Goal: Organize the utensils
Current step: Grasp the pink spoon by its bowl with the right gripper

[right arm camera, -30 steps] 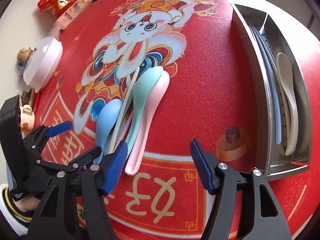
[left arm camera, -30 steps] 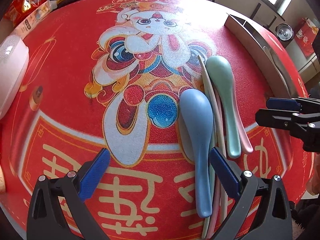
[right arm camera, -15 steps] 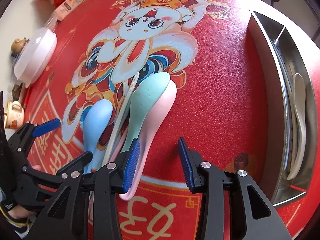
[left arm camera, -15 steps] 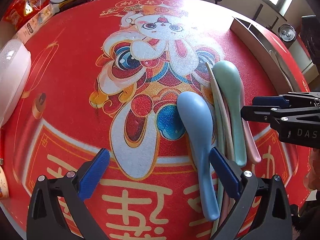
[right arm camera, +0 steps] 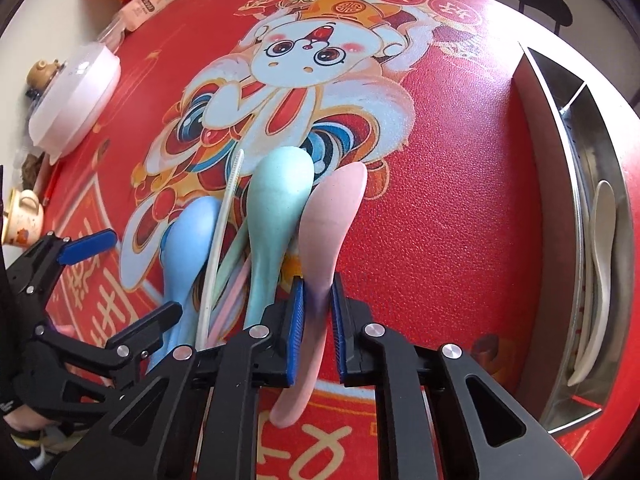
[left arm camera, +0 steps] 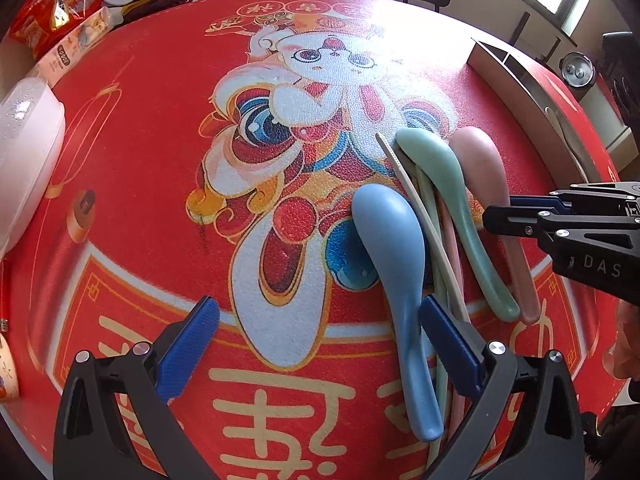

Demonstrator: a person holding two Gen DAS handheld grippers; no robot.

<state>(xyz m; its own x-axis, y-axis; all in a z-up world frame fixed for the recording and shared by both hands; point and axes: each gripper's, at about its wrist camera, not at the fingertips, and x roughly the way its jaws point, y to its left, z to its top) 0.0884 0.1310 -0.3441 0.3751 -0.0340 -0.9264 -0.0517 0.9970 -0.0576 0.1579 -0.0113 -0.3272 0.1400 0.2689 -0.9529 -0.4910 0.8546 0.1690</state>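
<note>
A pile of utensils lies on the red mat: a blue spoon, a green spoon, a pink spoon and a thin white straw brush. My right gripper is shut on the pink spoon's handle, beside the green spoon and blue spoon. It also shows in the left wrist view. My left gripper is open, low over the mat, its right finger beside the blue spoon's handle.
A steel utensil tray with dividers stands at the mat's right edge, holding a white spoon. A white lidded dish, snack packets and small teapots sit along the left.
My right gripper has moved forward and closed on the pink spoon's handle, which has shifted slightly away from the green spoon. My left gripper stays open and moved slightly left.
</note>
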